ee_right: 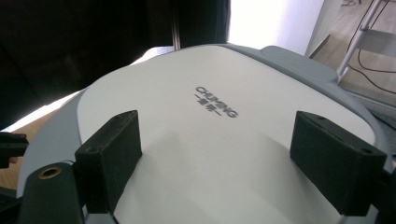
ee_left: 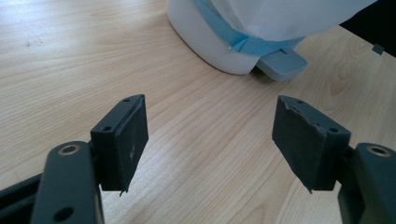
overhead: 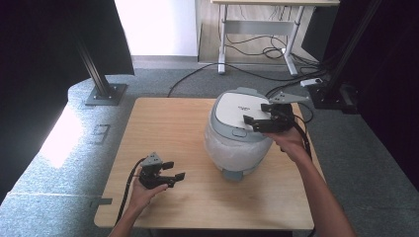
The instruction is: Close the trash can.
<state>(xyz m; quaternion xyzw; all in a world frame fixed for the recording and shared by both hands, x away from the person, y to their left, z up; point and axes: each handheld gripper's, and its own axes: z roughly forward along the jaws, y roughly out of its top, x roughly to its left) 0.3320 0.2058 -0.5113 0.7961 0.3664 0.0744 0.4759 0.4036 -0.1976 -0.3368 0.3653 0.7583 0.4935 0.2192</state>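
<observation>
1. Near edge of table [overhead: 197, 212]: wide bare wood in front & to the left of the left gripper [overhead: 173, 176]; room to move all round it.
2. Left gripper sat low over the tabletop, near-left part, well apart from the rice cooker [overhead: 237, 148]. Jaws apart, nothing btwn them, pads touching nothing; in left gripper view bare wood [ee_left: 205, 154] showed in the gap, cooker base [ee_left: 210, 42] further ahead w/ blue band and grey foot.
3. Rice cooker stood upright right of centre on the table, body wrapped in clear film, grey foot toward the near side. Narrow strip of table left on its right side, far more free on its left.
4. Right gripper [overhead: 257, 121] over the cooker's lid [overhead: 239, 106], hand reaching in from the right. Jaws wide apart, nothing clamped; in right gripper view both pads [ee_right: 112, 149] straddled the white lid panel [ee_right: 210, 154] w/ printed logo. Contact w/ lid: can't tell.
5. Count: 1 table, 1 cooker, 2 grippers, 2 hands.
6. Far edge of table bare behind the cooker; beyond it grey floor [overhead: 188, 81], cables, 1 desk frame [overhead: 257, 29].
</observation>
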